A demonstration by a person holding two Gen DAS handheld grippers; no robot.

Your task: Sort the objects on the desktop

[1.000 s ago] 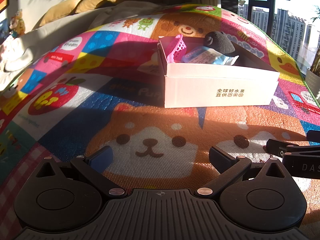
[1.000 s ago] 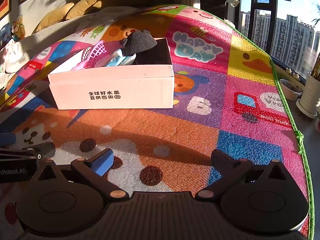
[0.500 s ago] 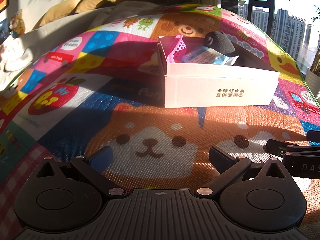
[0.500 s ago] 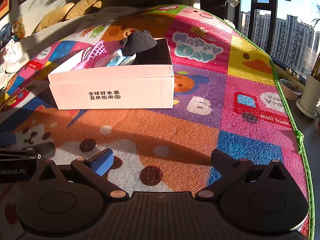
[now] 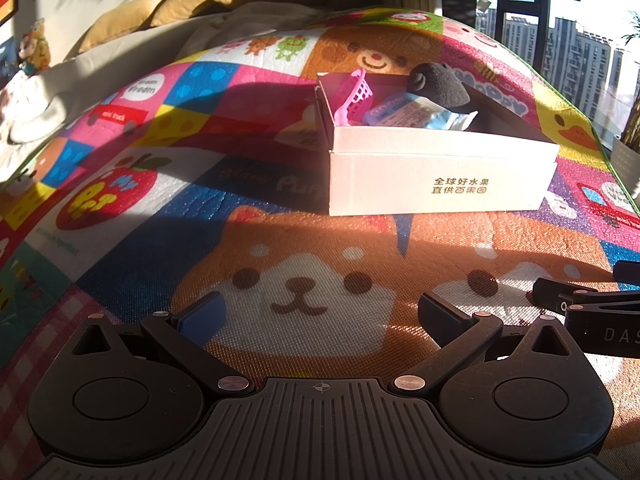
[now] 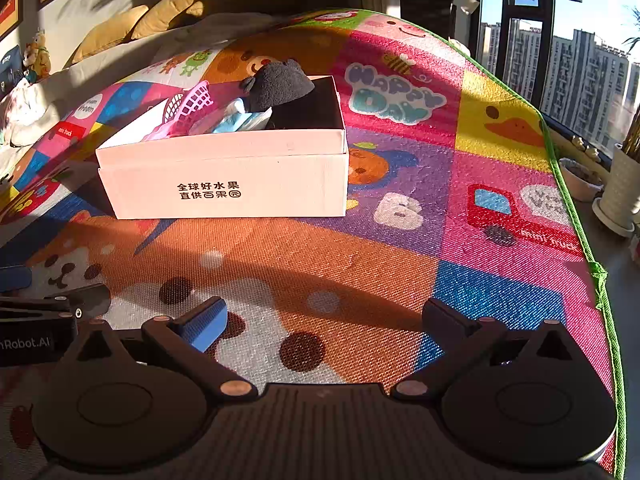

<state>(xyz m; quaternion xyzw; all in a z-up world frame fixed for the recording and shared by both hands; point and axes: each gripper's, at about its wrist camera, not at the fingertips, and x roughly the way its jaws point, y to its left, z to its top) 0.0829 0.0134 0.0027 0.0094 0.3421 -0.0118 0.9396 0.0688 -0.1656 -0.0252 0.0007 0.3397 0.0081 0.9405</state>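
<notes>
Two spread claws, rectangular cardboard box (image 5: 440, 176), woven mat (image 6: 360, 264)

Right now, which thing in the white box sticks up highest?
The dark grey plush toy. It rises above the pink basket and the flat blue packet beside it.

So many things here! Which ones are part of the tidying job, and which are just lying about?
Part of the job:
- white box
- pink basket in it
- blue packet in it
- dark plush toy in it
- left tool and right tool, both open and empty

Just lying about:
- play mat
- yellow cushions
- plant pots
</notes>
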